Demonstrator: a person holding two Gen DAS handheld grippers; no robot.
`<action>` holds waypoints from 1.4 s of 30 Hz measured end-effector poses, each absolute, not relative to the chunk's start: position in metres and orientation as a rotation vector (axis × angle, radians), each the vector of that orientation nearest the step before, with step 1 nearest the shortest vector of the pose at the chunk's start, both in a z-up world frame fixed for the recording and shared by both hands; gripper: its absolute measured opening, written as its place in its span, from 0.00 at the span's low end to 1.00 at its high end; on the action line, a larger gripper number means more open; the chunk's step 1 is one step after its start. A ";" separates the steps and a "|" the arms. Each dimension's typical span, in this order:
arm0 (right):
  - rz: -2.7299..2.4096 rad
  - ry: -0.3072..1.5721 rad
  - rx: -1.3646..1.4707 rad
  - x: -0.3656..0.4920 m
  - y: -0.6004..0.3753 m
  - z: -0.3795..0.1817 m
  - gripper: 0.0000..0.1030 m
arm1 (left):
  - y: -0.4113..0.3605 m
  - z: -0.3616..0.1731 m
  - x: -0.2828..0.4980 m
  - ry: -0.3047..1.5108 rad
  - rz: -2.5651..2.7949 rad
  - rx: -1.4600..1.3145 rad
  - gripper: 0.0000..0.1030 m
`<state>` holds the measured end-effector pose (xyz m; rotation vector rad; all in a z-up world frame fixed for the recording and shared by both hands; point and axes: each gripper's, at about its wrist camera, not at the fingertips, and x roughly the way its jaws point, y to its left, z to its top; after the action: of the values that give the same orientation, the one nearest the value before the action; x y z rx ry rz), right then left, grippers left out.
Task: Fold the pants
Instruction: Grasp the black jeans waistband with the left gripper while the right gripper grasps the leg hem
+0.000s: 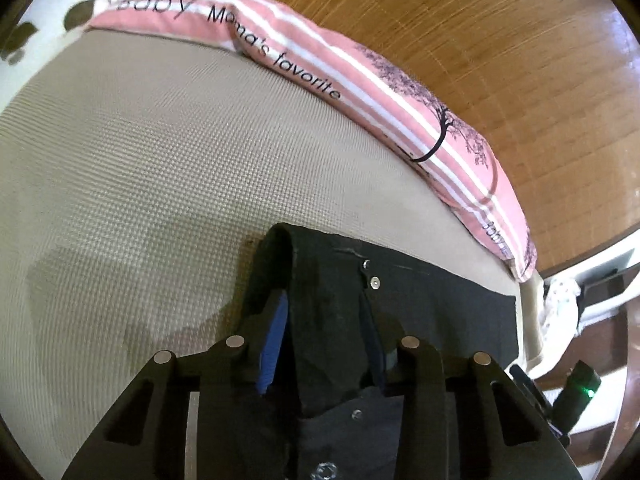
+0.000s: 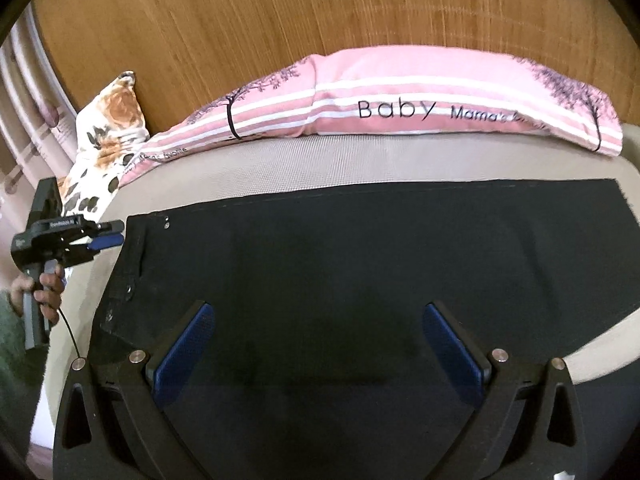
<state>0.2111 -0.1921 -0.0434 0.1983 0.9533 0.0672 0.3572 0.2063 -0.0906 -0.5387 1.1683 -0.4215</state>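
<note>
You are working on a beige waffle-textured mattress [image 2: 280,160] against a wood-grain headboard [image 2: 240,20]. Black pants [image 2: 360,260] lie flat across it, their far edge just short of a long pink white-striped pillow [image 2: 400,92] printed "Baby Mama's favorite"; a floral cushion [image 2: 116,120] sits at its end. Bare mattress spreads beyond the waistband. Your left gripper [image 1: 320,340] pinches a raised fold of waistband; your right gripper [image 2: 320,344] hangs wide apart over the pants.

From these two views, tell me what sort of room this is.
Most likely a bedroom. Black pants lie flat on a mattress with a beige textured cover. A pink striped pillow and a floral cushion rest against a wooden headboard.
</note>
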 end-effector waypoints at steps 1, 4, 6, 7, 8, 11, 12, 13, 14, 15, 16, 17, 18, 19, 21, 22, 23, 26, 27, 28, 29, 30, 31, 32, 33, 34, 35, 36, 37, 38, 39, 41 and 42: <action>0.068 0.955 0.198 0.214 -0.191 -0.045 1.00 | 0.207 -0.094 0.359 1.176 -0.431 -0.546 0.37; 0.069 0.963 0.187 0.224 -0.189 -0.052 1.00 | 0.209 -0.104 0.364 1.200 -0.424 -0.545 0.35; 0.071 0.971 0.185 0.229 -0.188 -0.056 1.00 | 0.211 -0.103 0.363 1.184 -0.455 -0.556 0.35; 0.075 0.971 0.185 0.229 -0.187 -0.057 1.00 | 0.211 -0.103 0.363 1.184 -0.464 -0.544 0.35; 0.078 0.972 0.182 0.231 -0.186 -0.059 1.00 | 0.208 -0.104 0.364 1.185 -0.473 -0.532 0.35; 0.076 0.987 0.186 0.236 -0.186 -0.067 1.00 | 0.200 -0.108 0.368 1.188 -0.505 -0.539 0.35; 0.078 0.992 0.193 0.237 -0.186 -0.068 1.00 | 0.197 -0.108 0.370 1.185 -0.513 -0.543 0.35; 0.083 0.992 0.196 0.237 -0.186 -0.069 1.00 | 0.194 -0.109 0.373 1.183 -0.522 -0.542 0.35; 0.095 0.992 0.196 0.238 -0.187 -0.069 1.00 | 0.193 -0.110 0.376 1.184 -0.529 -0.540 0.35; 0.111 0.993 0.192 0.240 -0.187 -0.070 1.00 | 0.191 -0.111 0.379 1.186 -0.540 -0.548 0.35; 0.124 0.993 0.189 0.242 -0.188 -0.070 1.00 | 0.189 -0.112 0.383 1.185 -0.546 -0.556 0.35; 0.145 0.994 0.182 0.245 -0.188 -0.070 1.00 | 0.187 -0.112 0.387 1.183 -0.547 -0.558 0.35; 0.161 0.997 0.178 0.248 -0.189 -0.070 1.00 | 0.186 -0.112 0.391 1.177 -0.545 -0.559 0.35; 0.186 1.002 0.171 0.253 -0.190 -0.070 1.00 | 0.185 -0.113 0.395 1.169 -0.543 -0.569 0.35; 0.226 1.009 0.140 0.264 -0.189 -0.070 1.00 | 0.183 -0.118 0.400 1.177 -0.517 -0.611 0.35; 0.241 1.012 0.122 0.269 -0.189 -0.070 1.00 | 0.184 -0.119 0.399 1.165 -0.512 -0.628 0.35; 0.267 1.015 0.093 0.278 -0.190 -0.070 1.00 | 0.185 -0.119 0.396 1.145 -0.506 -0.633 0.30; 0.353 1.029 0.060 0.298 -0.195 -0.069 1.00 | 0.188 -0.118 0.387 1.112 -0.455 -0.611 0.10; 0.376 1.035 0.044 0.305 -0.196 -0.069 1.00 | 0.190 -0.115 0.384 1.094 -0.455 -0.633 0.09; 0.395 1.044 0.022 0.312 -0.197 -0.069 1.00 | 0.190 -0.110 0.380 1.072 -0.463 -0.650 0.09; 0.420 1.056 -0.005 0.321 -0.198 -0.069 1.00 | 0.189 -0.101 0.375 1.044 -0.473 -0.652 0.09; 0.458 1.073 -0.022 0.330 -0.200 -0.070 1.00 | 0.187 -0.093 0.370 1.025 -0.481 -0.648 0.08; 0.487 1.087 -0.031 0.337 -0.201 -0.071 1.00 | 0.185 -0.083 0.365 1.001 -0.499 -0.642 0.08; 0.539 1.110 -0.044 0.348 -0.201 -0.071 1.00 | 0.183 -0.072 0.359 0.975 -0.521 -0.634 0.08; 0.576 1.129 -0.051 0.355 -0.201 -0.071 0.99 | 0.180 -0.063 0.354 0.956 -0.538 -0.627 0.08; 0.628 1.146 -0.061 0.363 -0.201 -0.071 0.97 | 0.177 -0.052 0.346 0.930 -0.569 -0.613 0.08; 0.673 1.162 -0.070 0.371 -0.201 -0.071 0.96 | 0.175 -0.045 0.342 0.915 -0.582 -0.601 0.08; 0.703 1.175 -0.082 0.376 -0.201 -0.071 0.94 | 0.174 -0.039 0.337 0.900 -0.590 -0.590 0.08; 0.735 1.192 -0.091 0.383 -0.201 -0.072 0.91 | 0.173 -0.033 0.332 0.882 -0.602 -0.586 0.08; 0.790 1.228 -0.100 0.394 -0.201 -0.074 0.88 | 0.173 -0.030 0.329 0.872 -0.608 -0.589 0.08; 0.818 1.246 -0.104 0.400 -0.201 -0.075 0.86 | 0.174 -0.028 0.326 0.866 -0.608 -0.594 0.08; 0.894 1.292 -0.096 0.416 -0.202 -0.079 0.77 | 0.174 -0.027 0.324 0.861 -0.606 -0.606 0.08; 0.931 1.314 -0.083 0.419 -0.203 -0.080 0.77 | 0.176 -0.026 0.324 0.858 -0.600 -0.608 0.08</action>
<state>0.4192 -0.2029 -0.0804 -0.0831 1.3139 0.9306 0.3235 0.1762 -0.0263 -0.6084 0.8582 -0.6001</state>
